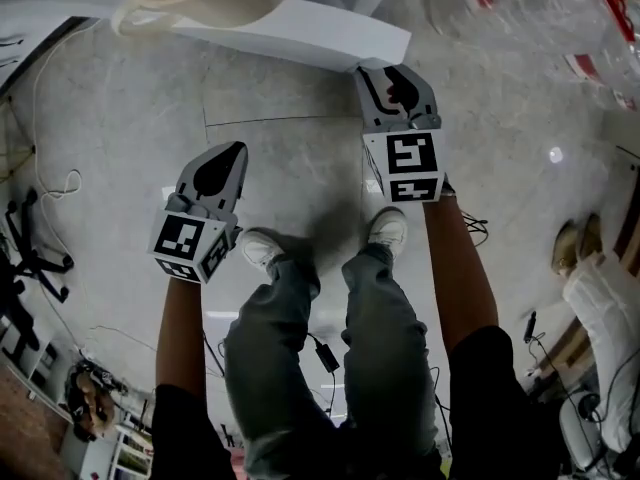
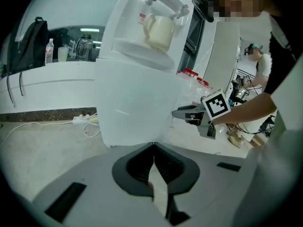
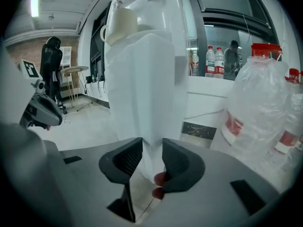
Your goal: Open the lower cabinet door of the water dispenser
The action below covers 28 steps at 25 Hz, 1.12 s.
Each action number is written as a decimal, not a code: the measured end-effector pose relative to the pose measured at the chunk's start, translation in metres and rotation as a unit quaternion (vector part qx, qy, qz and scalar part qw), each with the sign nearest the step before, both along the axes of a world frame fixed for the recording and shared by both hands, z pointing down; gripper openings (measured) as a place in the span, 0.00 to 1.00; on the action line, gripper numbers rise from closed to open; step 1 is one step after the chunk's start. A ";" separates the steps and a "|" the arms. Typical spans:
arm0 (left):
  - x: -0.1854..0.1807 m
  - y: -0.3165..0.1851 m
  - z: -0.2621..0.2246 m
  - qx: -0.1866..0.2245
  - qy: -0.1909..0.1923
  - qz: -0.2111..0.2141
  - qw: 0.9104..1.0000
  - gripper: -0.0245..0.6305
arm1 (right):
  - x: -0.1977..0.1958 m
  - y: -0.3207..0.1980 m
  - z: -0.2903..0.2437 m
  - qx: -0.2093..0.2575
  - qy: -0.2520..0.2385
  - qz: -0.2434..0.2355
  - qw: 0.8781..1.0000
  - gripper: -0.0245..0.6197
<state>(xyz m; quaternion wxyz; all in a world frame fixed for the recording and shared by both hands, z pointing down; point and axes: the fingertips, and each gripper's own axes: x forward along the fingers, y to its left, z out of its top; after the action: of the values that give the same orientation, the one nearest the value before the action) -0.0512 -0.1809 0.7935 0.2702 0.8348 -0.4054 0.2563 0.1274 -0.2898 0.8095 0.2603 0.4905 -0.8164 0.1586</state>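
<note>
I see a pale tiled floor (image 1: 290,168) with open room on my left and between the two tools; a loose cable (image 1: 45,183) lies at its far left edge. The white water dispenser (image 3: 142,56) stands ahead, one upright corner facing me. The lower cabinet door (image 2: 135,108) is the plain, smooth white panel below the tap ledge. Large water bottles (image 3: 258,108) crowd the right side. The right gripper (image 3: 151,148) has its jaws partway apart with the cabinet's corner edge in the gap; I cannot confirm pad contact. The left gripper (image 2: 154,148) has its jaws closed together, empty, and is not touching the door. A cream cup (image 2: 158,30) sits on the ledge.
</note>
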 end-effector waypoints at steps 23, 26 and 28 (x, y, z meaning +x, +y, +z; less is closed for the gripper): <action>-0.061 0.115 -0.073 -0.065 -0.005 -0.028 0.998 0.06 | -0.061 0.106 -0.015 -0.101 0.015 0.022 0.994 0.23; -0.081 0.118 -0.075 -0.068 -0.002 -0.027 0.997 0.06 | -0.072 0.117 -0.015 -0.107 0.009 0.044 0.993 0.23; -0.093 0.120 -0.076 -0.068 -0.002 -0.025 0.997 0.06 | -0.080 0.125 -0.015 -0.109 0.006 0.056 0.992 0.23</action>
<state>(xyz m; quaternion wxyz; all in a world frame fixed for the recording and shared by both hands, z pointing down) -0.1442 -0.0611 0.7176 0.3317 0.8037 -0.4081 0.2783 0.0478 -0.1652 0.7946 0.3081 0.5053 -0.7636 0.2582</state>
